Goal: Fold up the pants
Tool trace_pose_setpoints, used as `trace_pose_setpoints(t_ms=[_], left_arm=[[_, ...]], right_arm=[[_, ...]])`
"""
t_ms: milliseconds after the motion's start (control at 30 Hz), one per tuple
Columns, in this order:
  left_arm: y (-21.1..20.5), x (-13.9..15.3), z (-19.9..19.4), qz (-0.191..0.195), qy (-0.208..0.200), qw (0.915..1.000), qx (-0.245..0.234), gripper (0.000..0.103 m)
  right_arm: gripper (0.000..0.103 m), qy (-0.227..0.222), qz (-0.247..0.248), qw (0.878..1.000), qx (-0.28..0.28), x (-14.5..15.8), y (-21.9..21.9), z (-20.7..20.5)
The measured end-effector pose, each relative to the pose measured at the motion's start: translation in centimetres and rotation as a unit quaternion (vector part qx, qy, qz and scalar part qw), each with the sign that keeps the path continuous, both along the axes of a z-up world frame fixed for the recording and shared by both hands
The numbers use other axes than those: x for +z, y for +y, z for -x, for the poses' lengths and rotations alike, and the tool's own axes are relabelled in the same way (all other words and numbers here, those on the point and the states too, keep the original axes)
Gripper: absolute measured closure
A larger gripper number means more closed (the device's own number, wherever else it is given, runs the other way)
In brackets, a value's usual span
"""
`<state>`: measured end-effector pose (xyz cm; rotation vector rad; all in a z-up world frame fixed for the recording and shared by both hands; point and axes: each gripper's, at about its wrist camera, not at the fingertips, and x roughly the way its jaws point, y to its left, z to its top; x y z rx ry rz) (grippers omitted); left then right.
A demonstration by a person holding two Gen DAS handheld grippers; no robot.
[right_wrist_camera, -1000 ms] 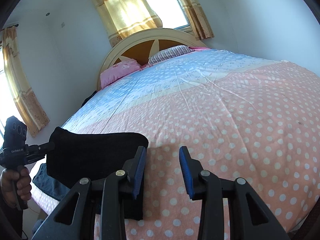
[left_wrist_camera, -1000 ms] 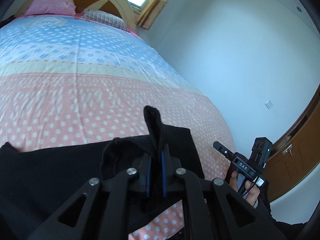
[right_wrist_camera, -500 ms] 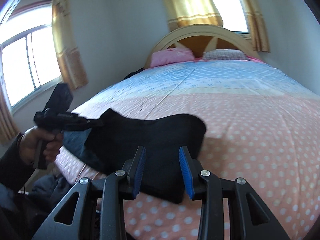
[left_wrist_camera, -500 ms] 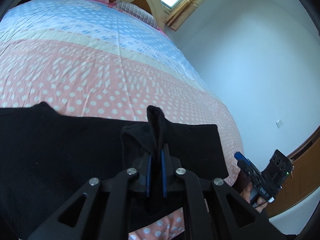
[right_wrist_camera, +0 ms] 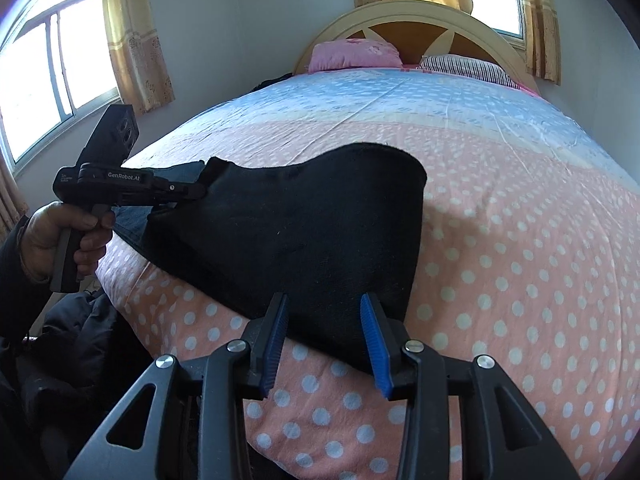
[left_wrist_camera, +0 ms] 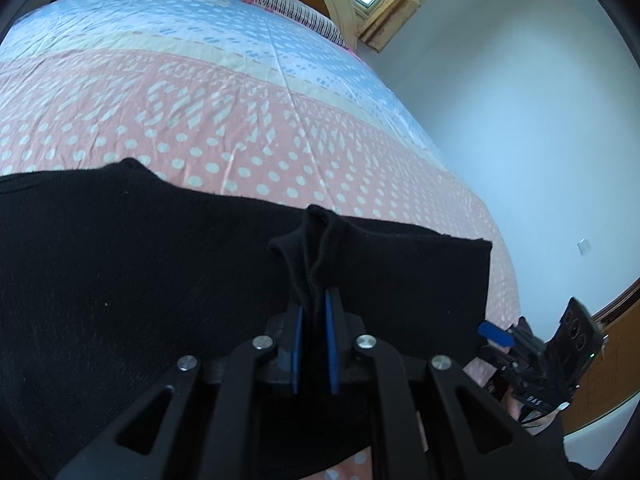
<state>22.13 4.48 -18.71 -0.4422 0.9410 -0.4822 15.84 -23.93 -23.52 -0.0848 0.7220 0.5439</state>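
The near edge of the black pants (left_wrist_camera: 160, 280) is hidden behind the left gripper's (left_wrist_camera: 313, 312) frame, and the cloth is so dark that seams, waistband and legs cannot be told apart. A dark heap on the floor (right_wrist_camera: 76, 340) beside the bed is too shadowy to identify.

The pants lie spread across the foot end of the bed (right_wrist_camera: 520, 200), on a pink sheet with white dots. They look folded into 1 broad, flat panel with a rounded far corner. A ridge of fabric stands up between the left gripper's 2 blue pads (left_wrist_camera: 297, 344); its jaws are opening but remain narrow, with the fabric between them. The right gripper (right_wrist_camera: 324, 312) hovers at the pants' near corner, jaws apart and widening, nothing clamped. A hand (right_wrist_camera: 68, 236) grips the left tool's handle.
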Motion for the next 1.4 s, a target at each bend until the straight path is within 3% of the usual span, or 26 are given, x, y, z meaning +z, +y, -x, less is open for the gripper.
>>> trace_pose_setpoints(t_ms=[100,200,300,367,500,633,733,800,933,1033,1100,1267,1333,1400], left_arm=[[0.2,0.1,0.1,-0.012,-0.007,0.9999,0.006,0.080],[0.2,0.7,0.5,-0.038,-0.025,0.9989,0.010,0.070],[-0.1,1.7,1.4,-0.079,-0.058,0.9951,0.012,0.048],[-0.6,1.8,1.9,-0.104,-0.069,0.9921,0.004,0.040],[-1.8,0.7,2.2,-0.153,-0.074,0.9853,-0.014,0.040],[-2.2,0.9,2.6,-0.176,-0.091,0.9800,-0.017,0.038],[-2.0,1.1,3.1,-0.171,-0.093,0.9808,-0.008,0.033],[-2.0,0.9,3.5,-0.182,-0.095,0.9787,-0.003,0.029],[-2.0,0.6,4.2,-0.192,-0.100,0.9763,-0.007,0.028],[-1.8,0.5,4.4,-0.188,-0.100,0.9770,-0.008,0.028],[-1.7,0.6,4.6,-0.185,-0.100,0.9777,-0.006,0.028],[-1.3,0.8,4.8,-0.166,-0.096,0.9815,0.004,0.028],[-1.2,0.8,4.9,-0.162,-0.096,0.9821,0.007,0.027],[-1.3,0.7,4.8,-0.163,-0.094,0.9820,0.006,0.027]], right_arm=[[0.062,-0.022,-0.022,0.999,-0.007,1.9,-0.1,-0.7],[0.050,-0.039,-0.039,0.998,-0.013,3.7,0.6,-2.7],[0.049,-0.003,-0.040,0.999,-0.022,3.0,1.2,-6.3],[0.049,0.039,-0.004,0.997,-0.064,0.9,1.4,-9.4],[0.049,0.049,-0.026,0.996,-0.075,0.0,0.2,-10.4],[0.049,0.005,-0.001,0.996,-0.094,1.2,0.3,-8.3],[0.049,-0.010,-0.045,0.997,-0.058,2.6,0.9,-6.4],[0.048,-0.018,-0.045,0.999,-0.023,3.0,2.1,-5.2],[0.048,0.048,0.008,0.999,0.015,-0.4,5.1,-5.3],[0.048,0.027,0.033,0.999,0.023,-0.1,6.0,-4.3],[0.048,0.039,0.004,0.999,0.034,0.5,5.8,-4.2],[0.048,-0.008,-0.041,0.999,-0.018,2.5,3.6,-5.3],[0.048,0.002,-0.061,0.997,-0.043,2.7,2.6,-6.9],[0.048,0.027,-0.048,0.996,-0.067,1.8,2.3,-8.8]])
